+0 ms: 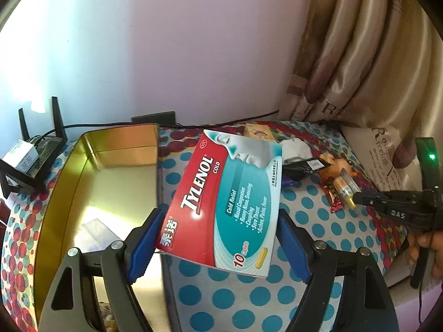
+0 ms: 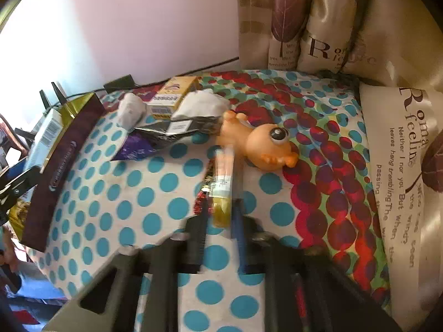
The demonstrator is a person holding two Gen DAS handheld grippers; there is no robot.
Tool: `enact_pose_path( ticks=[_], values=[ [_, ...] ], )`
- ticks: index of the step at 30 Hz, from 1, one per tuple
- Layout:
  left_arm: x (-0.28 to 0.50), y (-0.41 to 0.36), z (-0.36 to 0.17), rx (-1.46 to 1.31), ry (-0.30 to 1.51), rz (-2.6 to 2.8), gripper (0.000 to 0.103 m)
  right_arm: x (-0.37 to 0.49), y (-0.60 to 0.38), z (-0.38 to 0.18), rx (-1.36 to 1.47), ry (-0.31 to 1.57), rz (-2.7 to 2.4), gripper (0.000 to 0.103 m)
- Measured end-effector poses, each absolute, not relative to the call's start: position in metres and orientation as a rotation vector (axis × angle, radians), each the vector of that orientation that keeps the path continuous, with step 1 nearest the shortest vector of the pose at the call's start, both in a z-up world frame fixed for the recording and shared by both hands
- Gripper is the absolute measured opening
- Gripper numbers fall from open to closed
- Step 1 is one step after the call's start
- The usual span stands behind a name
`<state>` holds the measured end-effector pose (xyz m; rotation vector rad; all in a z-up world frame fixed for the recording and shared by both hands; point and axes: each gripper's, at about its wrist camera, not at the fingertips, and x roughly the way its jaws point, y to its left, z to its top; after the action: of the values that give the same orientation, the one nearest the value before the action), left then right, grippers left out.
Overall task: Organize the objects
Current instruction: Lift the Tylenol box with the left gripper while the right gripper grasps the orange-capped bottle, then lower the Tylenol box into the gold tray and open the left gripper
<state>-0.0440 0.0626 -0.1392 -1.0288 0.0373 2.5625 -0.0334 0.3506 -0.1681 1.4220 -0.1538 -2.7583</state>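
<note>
Sorting barely begun: your left gripper (image 1: 218, 238) clamped medicine box (image 1: 227, 202) beside gold tin (image 1: 116, 171); right gripper (image 2: 220, 215) nearly closed around small bottle (image 2: 223, 185); toy (image 2: 260, 144), packets left mid-table.

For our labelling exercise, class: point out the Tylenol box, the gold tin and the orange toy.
Tylenol box (image 1: 221, 202), left wrist view, on its printed front face.
Gold tin (image 1: 121, 177), left wrist view, on its inner floor.
Orange toy (image 2: 265, 146), right wrist view, on its head.

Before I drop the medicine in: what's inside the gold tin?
The gold tin shows mostly bare shiny floor with one pale flat sheet. Its near end is hidden behind the left gripper holding the Tylenol box.
</note>
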Motion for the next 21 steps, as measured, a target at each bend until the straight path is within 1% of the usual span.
enact_pose_path(
  ticks=[2, 10, 13, 21],
  values=[
    [-0.047, 0.056, -0.137, -1.031, 0.028, 2.578, 0.082, -0.031, 0.347, -0.163, 1.407, -0.206, -2.753, 0.01],
    [-0.069, 0.021, -0.125, -1.028, 0.012, 2.645, 0.082, -0.03, 0.326, -0.148, 1.348, -0.279, -2.727, 0.007],
    [-0.079, 0.005, -0.122, -1.023, 0.002, 2.675, 0.082, -0.029, 0.322, -0.145, 1.339, -0.346, -2.712, 0.007],
    [-0.115, -0.032, -0.125, -1.091, -0.043, 2.708, 0.082, -0.023, 0.314, -0.132, 1.293, -0.467, -2.696, 0.007]
  ],
)
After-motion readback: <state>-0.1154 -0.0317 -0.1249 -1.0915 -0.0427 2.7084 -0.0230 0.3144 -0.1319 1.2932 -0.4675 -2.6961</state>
